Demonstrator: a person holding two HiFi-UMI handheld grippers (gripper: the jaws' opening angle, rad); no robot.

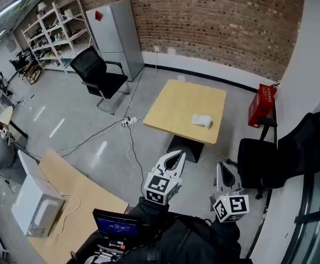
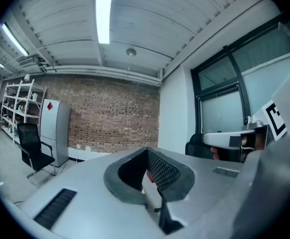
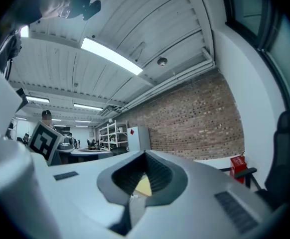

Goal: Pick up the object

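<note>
The object is a small white thing, too small to identify, lying on the tabletop close to its near right corner. Its long axis seems to run roughly left to right across the head view. Nothing else sits on the tabletop near it.

From the tools it lies straight ahead and well apart, across a stretch of bare floor. In the head view it falls between the two lines along which they point. The left tool leans toward it from the left and the right tool sits just right of its line, so neither is clearly nearer.

Both tools are closed and empty, jaw tips together. Only a sliver of the yellow tabletop shows through the pocket of the right one.

The reach probably calls for walking up to the tabletop first. Then the jaws would open across the short side of the object.
</note>
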